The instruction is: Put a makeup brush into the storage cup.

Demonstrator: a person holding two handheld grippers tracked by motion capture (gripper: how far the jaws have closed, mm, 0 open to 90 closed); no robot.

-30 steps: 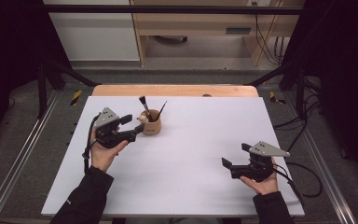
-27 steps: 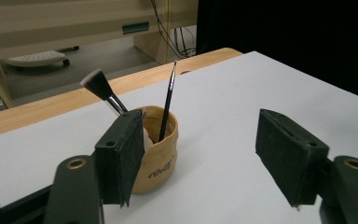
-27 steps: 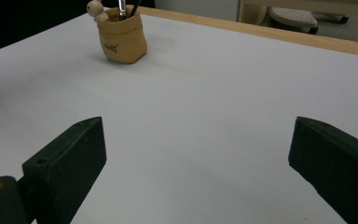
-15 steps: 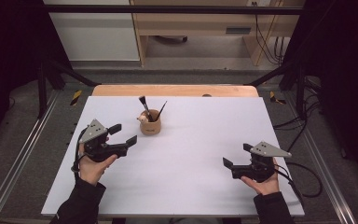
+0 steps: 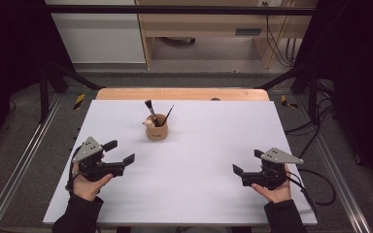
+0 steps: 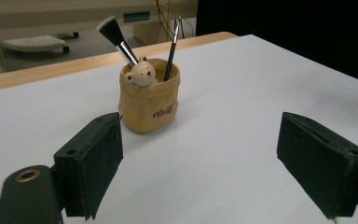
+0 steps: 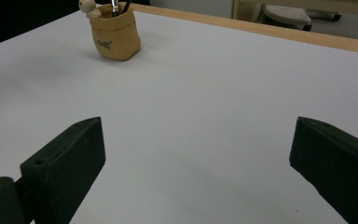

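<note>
Left tool [image 5: 122, 152], jaws just opening wide and empty, faces a tan pouch [image 5: 156, 129] holding two brushes [image 5: 150, 109]; right tool [image 5: 245, 162] gapes empty on the bare counter [image 5: 213, 194].

A white table [image 5: 199, 194] with a wooden far edge carries 1 tan pouch-shaped holder [image 5: 156, 129] upright.

We see a tan pouch-like holder [image 6: 150, 95] with dark lettering on its front and a cream bear figure [image 6: 141, 73] at its rim, standing on a white table sheet [image 5: 199, 184] edged by a light wooden strip [image 5: 182, 93]. In it we note a brush [image 6: 117, 38] with black bristles tipped white and a silver ferrule, and a thin black brush [image 6: 172, 46]. Both grippers, left [image 5: 121, 151] and right [image 5: 245, 161], are black with grey top plates.
</note>
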